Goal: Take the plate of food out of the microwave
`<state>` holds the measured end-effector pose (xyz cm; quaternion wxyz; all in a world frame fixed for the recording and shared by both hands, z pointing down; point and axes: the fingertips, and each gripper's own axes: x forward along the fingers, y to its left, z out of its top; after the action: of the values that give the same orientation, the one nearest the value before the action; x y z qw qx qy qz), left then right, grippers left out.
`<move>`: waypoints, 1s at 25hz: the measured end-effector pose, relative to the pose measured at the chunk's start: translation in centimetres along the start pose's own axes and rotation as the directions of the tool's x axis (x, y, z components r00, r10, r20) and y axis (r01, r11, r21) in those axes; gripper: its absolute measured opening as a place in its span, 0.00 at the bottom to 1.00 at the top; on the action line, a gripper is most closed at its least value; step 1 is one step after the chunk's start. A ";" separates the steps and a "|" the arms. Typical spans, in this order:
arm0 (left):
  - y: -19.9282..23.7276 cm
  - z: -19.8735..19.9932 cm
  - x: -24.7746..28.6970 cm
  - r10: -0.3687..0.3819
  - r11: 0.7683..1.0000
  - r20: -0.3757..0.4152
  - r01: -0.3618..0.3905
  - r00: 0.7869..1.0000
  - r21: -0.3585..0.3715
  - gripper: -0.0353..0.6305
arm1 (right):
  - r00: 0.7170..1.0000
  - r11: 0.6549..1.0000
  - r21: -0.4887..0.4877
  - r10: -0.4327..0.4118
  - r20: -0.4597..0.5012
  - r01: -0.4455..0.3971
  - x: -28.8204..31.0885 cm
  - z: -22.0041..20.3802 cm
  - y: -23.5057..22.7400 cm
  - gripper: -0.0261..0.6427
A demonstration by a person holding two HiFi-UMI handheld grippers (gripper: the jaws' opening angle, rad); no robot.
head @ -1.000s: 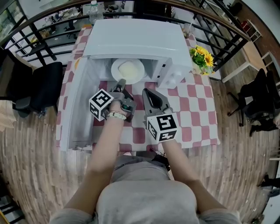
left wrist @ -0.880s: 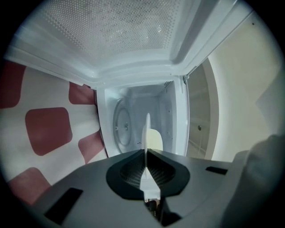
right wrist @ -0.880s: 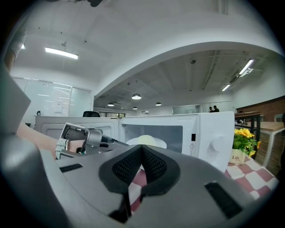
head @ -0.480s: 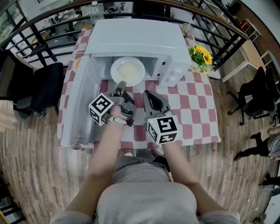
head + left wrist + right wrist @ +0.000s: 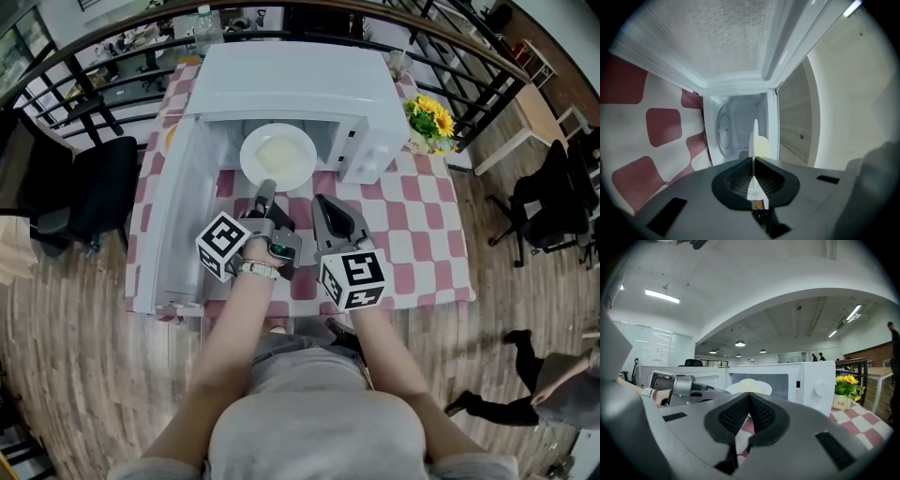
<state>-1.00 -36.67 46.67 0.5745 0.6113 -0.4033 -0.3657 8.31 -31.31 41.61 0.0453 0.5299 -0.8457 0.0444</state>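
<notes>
A white plate with pale food sits half out of the open microwave, above the checked tablecloth. My left gripper is shut on the plate's near rim. In the left gripper view the plate shows edge-on between the pads, with the food beside it and the microwave cavity behind. My right gripper hovers just right of the left one, shut with nothing in it. From the right gripper view its jaws point at the plate, and the left gripper is at the left.
The microwave door stands swung open to the left. A pot of yellow flowers sits right of the microwave on the red-and-white checked table. A black chair is left of the table. A railing runs behind.
The left gripper has drawn back toward me with the plate, which now shows further out of the microwave cavity. The right gripper has shifted back only slightly.
</notes>
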 end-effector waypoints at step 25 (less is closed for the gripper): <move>-0.6 -2.3 -4.3 -0.032 0.999 -0.032 0.033 0.999 0.023 0.08 | 0.999 0.999 -0.003 -0.043 0.004 0.043 -0.8 -0.6 0.6 0.07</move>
<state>-0.66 -31.77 46.17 0.5677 0.6299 -0.3885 -0.3606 8.12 -30.29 42.13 0.0457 0.5478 -0.8343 0.0410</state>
